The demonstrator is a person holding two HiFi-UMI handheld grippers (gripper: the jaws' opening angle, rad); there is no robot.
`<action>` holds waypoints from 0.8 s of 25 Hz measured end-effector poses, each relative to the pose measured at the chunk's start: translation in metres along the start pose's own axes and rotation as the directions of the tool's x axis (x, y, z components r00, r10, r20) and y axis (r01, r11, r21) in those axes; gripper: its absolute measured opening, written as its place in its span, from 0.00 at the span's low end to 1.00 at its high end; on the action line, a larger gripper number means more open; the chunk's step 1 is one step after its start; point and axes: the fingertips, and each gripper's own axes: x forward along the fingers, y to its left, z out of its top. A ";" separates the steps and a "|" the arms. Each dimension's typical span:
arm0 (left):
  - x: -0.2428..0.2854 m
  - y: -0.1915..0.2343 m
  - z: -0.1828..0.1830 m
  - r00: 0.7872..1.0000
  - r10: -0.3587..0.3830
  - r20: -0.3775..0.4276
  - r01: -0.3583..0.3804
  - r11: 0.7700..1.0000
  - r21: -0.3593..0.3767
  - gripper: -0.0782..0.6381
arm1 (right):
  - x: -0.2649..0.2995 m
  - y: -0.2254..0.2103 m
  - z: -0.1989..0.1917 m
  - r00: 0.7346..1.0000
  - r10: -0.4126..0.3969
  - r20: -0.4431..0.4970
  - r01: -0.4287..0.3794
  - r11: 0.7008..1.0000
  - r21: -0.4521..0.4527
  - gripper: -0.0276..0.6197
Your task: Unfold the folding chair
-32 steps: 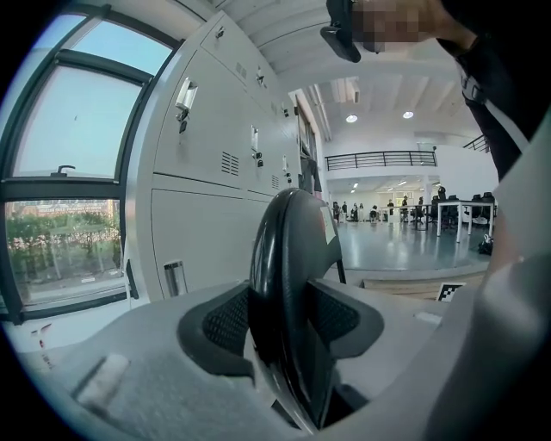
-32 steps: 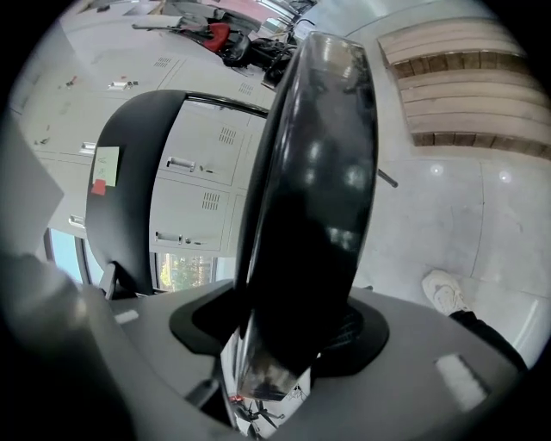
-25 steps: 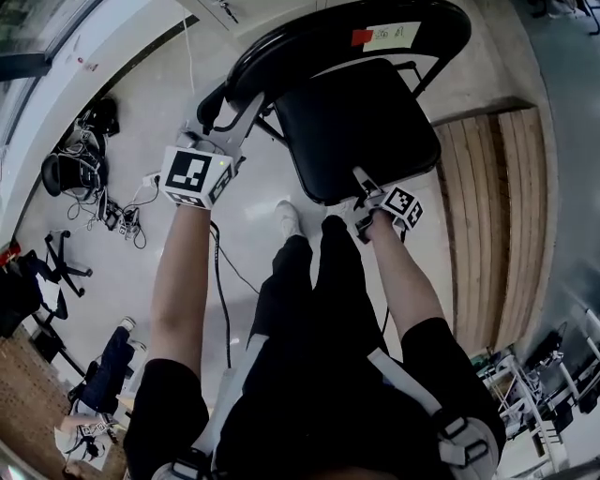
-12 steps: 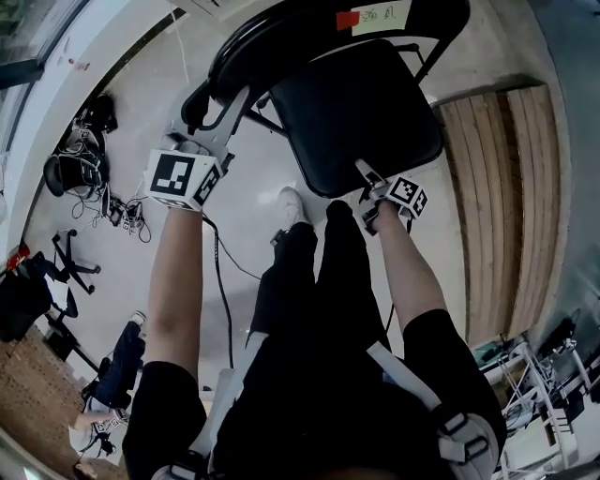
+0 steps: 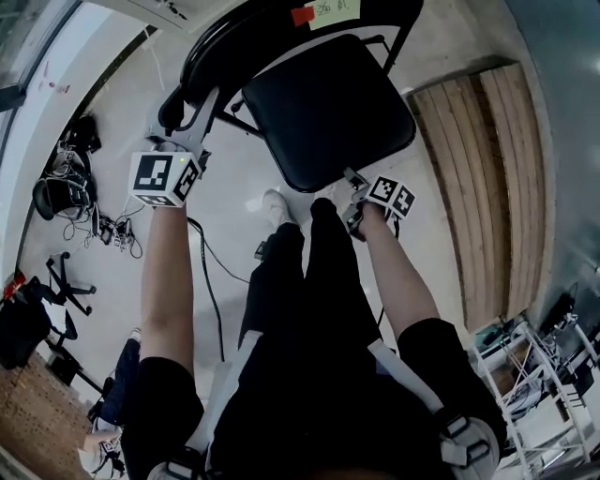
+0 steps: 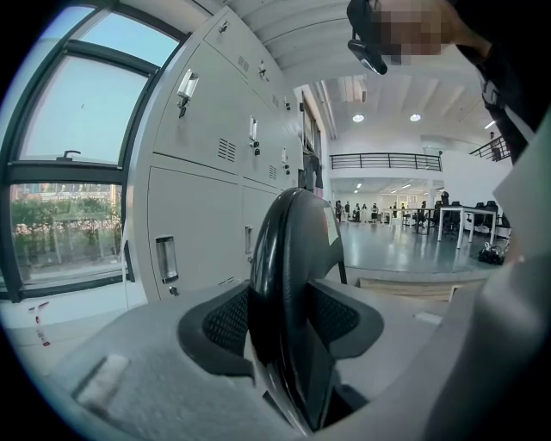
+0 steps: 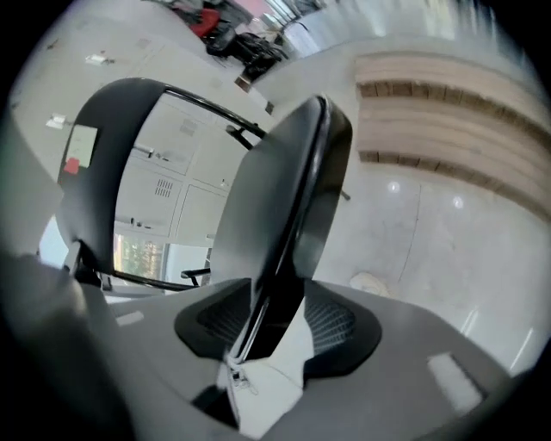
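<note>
The black folding chair stands in front of me, its seat (image 5: 328,108) spread out below the curved backrest (image 5: 281,23), which carries a yellow and red label. My left gripper (image 5: 192,105) is shut on the backrest's left end. In the left gripper view the backrest edge (image 6: 288,258) is clamped between the pads (image 6: 225,323). My right gripper (image 5: 352,178) is at the seat's front edge. Its jaws have just been closing, and the seat edge (image 7: 297,198) now sits pressed between them, with a white tag (image 7: 267,388) below.
A wooden slatted platform (image 5: 478,169) lies right of the chair. Cables and gear (image 5: 66,183) litter the floor at left, near an office chair base (image 5: 66,281). White lockers (image 6: 207,189) stand behind the chair. My legs and shoes (image 5: 274,204) are just below the seat. A metal rack (image 5: 534,375) is at lower right.
The chair and both grippers sit further left and higher in the head view. The right gripper has slid left along the seat's front edge. The left gripper keeps its hold on the backrest.
</note>
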 end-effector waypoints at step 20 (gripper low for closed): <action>0.031 0.021 -0.008 0.999 -0.044 -0.013 0.044 0.998 -0.037 0.39 | 0.050 0.037 0.021 0.960 -0.270 0.076 0.190 0.427 -0.884 0.05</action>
